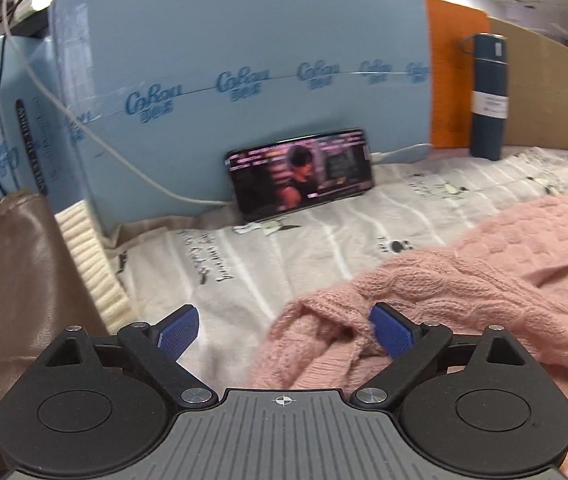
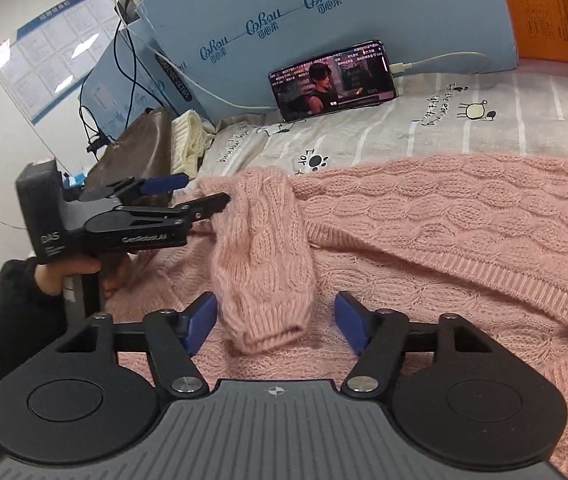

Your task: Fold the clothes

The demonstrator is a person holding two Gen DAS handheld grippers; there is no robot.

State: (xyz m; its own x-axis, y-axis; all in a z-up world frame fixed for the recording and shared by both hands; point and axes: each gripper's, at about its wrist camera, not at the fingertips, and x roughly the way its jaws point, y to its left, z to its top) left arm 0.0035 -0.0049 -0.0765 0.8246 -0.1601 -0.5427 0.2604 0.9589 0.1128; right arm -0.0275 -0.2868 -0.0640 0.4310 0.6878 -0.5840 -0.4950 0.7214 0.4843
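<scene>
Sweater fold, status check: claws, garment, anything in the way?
Both claws open, left, right. Pink sweater spread on sheet, sleeve folded across, cuff between right claw's fingers, ungripped. Phone behind, clear.

Sweater (image 2: 424, 216) on bedsheet (image 2: 364, 136); phone (image 2: 332, 80) behind, leaning on box (image 2: 324, 12); bag (image 2: 136, 148) left.
</scene>
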